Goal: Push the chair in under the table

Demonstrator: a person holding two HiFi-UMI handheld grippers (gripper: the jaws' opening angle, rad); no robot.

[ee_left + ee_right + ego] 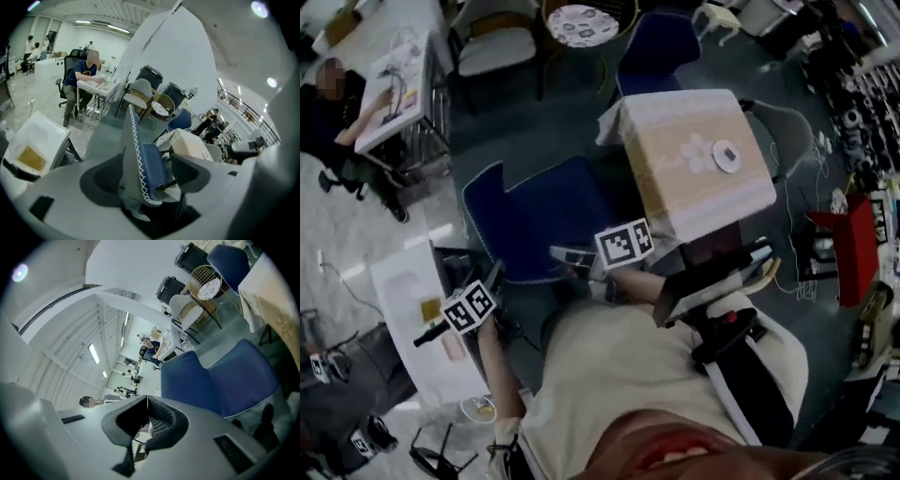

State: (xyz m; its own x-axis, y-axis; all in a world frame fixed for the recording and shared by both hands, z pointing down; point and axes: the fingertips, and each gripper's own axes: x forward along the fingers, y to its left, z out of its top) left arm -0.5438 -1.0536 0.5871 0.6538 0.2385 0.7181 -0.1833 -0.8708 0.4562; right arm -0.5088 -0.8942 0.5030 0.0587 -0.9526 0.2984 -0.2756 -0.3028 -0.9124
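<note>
Two marker cubes (469, 307) (625, 243) near blue chair (534, 220)

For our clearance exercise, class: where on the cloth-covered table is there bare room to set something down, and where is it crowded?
The square beige cloth-covered table is bare from its left edge to the small white round disc near its right edge. Crowded: the gap between table and dark blue fabric chair.

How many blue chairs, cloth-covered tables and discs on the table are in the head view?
Blue chairs: 2
Table: 1
Disc: 1
Total: 4
</note>
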